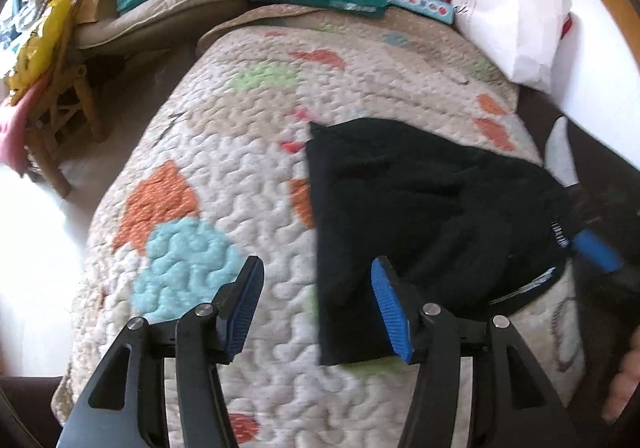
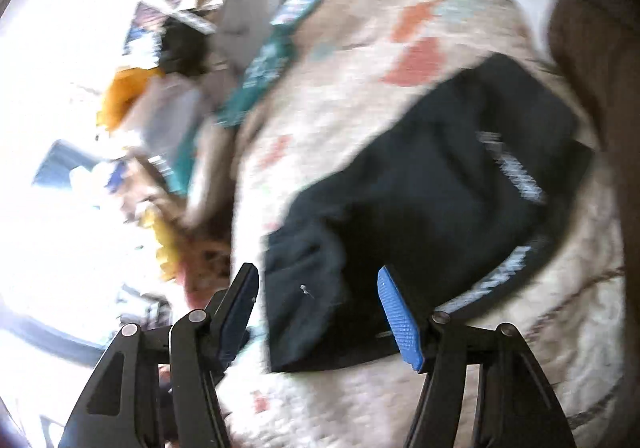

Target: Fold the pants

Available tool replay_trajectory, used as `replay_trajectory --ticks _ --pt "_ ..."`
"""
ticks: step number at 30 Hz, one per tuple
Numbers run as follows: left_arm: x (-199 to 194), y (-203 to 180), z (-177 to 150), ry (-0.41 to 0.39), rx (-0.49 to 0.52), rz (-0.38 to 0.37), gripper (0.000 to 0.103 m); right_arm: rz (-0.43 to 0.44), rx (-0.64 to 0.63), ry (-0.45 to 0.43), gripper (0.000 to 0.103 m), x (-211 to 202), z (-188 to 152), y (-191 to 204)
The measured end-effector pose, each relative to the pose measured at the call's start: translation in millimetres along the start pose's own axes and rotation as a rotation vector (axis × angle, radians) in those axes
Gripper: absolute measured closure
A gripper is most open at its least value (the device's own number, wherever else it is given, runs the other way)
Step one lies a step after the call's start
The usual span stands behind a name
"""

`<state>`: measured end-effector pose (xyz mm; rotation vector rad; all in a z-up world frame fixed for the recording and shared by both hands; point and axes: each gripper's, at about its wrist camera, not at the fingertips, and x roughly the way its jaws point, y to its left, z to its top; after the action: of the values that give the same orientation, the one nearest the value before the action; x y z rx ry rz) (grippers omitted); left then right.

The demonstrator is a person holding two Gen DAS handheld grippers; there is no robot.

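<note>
So the black fabric pants [image 1: 420, 208] are lying on the quilted bedspread with the orange, teal and green blobs [image 1: 224, 152], bunched into a compact, roughly squarish bundle toward the right edge of the bed, with white lettering on the waistband showing at the side. To me that's looking like most of the folding is already behind us, though the top layer is still sitting lumpy, so I'm guessing a final fold or a smoothing pass is what's left. The left gripper [image 1: 318, 308] is hanging spread wide right over the near left corner of the bundle, gripping nothing. The right gripper [image 2: 320, 312] is also spread apart and empty, hovering over the near end of the pants, and its view is pretty blurry. Clutter is piling up past the far edge of the bed.
</note>
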<state>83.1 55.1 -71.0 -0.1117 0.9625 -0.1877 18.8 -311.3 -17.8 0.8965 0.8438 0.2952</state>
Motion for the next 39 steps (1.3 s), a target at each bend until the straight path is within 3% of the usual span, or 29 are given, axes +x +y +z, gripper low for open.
replay_trajectory --ticks 4,7,10,13,15,17,20,24,30,39 --pt "3 8 -31 -0.013 -0.031 0.093 0.048 0.096 -0.058 0.010 0.034 -7 -12 30" --pt "1 5 -50 -0.060 -0.022 0.105 0.047 0.130 -0.088 0.033 0.034 -10 -21 45" --pt "1 2 -56 -0.152 0.001 0.127 0.035 0.163 -0.087 0.050 0.034 -10 -30 51" --pt "12 16 -61 -0.131 -0.090 0.085 0.023 0.196 -0.062 0.064 0.034 -10 -35 54" --pt "12 13 -63 -0.151 -0.076 0.090 0.017 0.220 -0.056 0.069 0.033 -13 -36 53" --pt "17 6 -66 -0.148 -0.034 0.080 0.000 0.237 -0.067 0.077 0.033 -15 -40 59" --pt "22 -6 -67 -0.139 0.017 0.146 0.000 0.247 -0.098 0.089 0.032 -17 -44 69" --pt "22 1 -67 -0.144 -0.013 0.103 0.000 0.278 -0.139 0.100 0.031 -22 -49 84" --pt "20 0 -68 -0.142 -0.006 0.114 0.000 0.359 -0.175 0.161 0.030 -12 -65 111" --pt "20 0 -68 -0.142 -0.007 0.112 0.000 0.407 -0.293 0.231 0.027 -14 -89 148"
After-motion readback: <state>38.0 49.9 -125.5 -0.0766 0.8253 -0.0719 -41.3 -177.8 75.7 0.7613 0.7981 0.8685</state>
